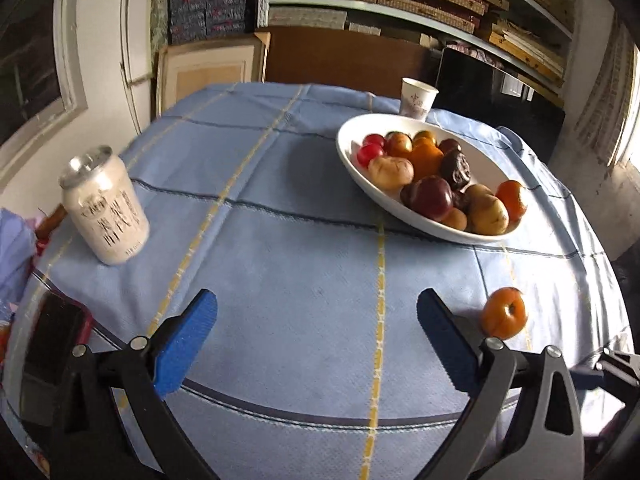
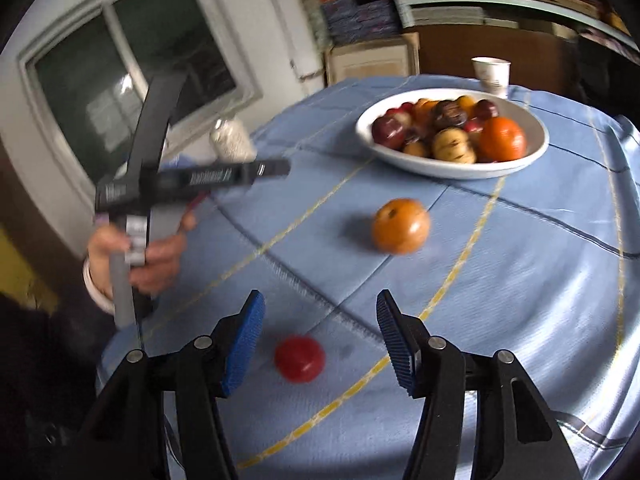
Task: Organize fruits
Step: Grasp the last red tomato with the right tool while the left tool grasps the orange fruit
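Observation:
A white oval bowl (image 1: 352, 168) (image 2: 536, 152) holds several fruits on the blue tablecloth. An orange fruit (image 1: 503, 313) (image 2: 400, 225) lies loose on the cloth, just right of my left gripper (image 1: 316, 324), which is open and empty. A small red fruit (image 2: 299, 358) lies on the cloth between the fingers of my right gripper (image 2: 320, 320), which is open around it without touching. The left gripper's body, held by a hand, shows in the right wrist view (image 2: 192, 178).
A white drink can (image 1: 105, 205) stands at the left. A paper cup (image 1: 417, 98) (image 2: 491, 73) stands behind the bowl. A dark object (image 1: 52, 332) lies at the table's left edge. Shelves and a window are behind.

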The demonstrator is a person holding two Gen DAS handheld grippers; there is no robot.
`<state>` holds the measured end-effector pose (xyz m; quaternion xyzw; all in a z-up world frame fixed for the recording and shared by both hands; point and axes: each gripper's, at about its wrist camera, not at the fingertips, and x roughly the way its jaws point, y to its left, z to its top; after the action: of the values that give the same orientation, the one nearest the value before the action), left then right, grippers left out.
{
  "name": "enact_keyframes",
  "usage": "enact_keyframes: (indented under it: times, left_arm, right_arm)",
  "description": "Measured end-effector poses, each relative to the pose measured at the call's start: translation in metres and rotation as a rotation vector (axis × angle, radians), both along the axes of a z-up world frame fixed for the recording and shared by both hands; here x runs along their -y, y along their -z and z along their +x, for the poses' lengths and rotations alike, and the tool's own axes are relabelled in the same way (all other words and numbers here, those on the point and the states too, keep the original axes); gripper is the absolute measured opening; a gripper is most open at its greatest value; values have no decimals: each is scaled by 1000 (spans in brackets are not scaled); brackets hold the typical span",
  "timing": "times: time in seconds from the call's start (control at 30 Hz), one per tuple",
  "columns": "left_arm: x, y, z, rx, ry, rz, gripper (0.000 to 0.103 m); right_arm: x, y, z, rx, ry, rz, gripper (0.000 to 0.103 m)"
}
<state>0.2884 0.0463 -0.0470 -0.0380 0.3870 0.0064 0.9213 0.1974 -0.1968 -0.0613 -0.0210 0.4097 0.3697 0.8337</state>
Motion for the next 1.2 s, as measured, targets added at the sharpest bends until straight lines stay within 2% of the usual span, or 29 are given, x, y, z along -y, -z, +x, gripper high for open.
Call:
enact_keyframes:
  times: [0.17, 0.27, 0.43, 0.6, 0.67, 0.7, 0.77, 0.8, 0.9, 1.0, 1.07, 1.2]
  left_arm:
    - [-2, 1, 1, -14, 0, 1, 98]
    - [-1, 1, 2, -17, 5, -6, 98]
    - [0, 1, 1, -18, 2, 0, 98]
    - [1, 2, 2, -16, 4, 6, 98]
    - [1, 2, 2, -18, 4, 9, 98]
    - [1, 2, 2, -18, 4, 8, 98]
    - [1, 2, 2, -18, 3, 10, 98]
    - [1, 2, 2, -19, 2, 11, 98]
    - [3, 3, 2, -22, 13, 5, 98]
    - [11, 5, 1, -21, 49, 5, 98]
    - [26, 7, -1, -17, 103, 11, 98]
    - [69, 10, -5, -18, 261, 47, 98]
  right_arm:
    - [-18, 11, -13, -3, -64, -80, 59]
    - [-19, 11, -16, 8, -81, -82, 59]
    - [-20, 12, -19, 9, -79, -104, 48]
    - [-23, 15, -19, 23, -77, -138, 48]
    - [-26, 17, -19, 27, -79, -155, 40]
    - [-26, 18, -18, 27, -79, -159, 31]
    - [-23, 16, -17, 27, -70, -148, 30]
    - [-21, 15, -17, 29, -57, -138, 29]
    - [3, 4, -3, 27, 75, -30, 29]
    - [37, -1, 14, 0, 252, 61, 29]
    - [51, -2, 20, 0, 337, 84, 29]
    - [67, -3, 25, -9, 412, 122, 29]
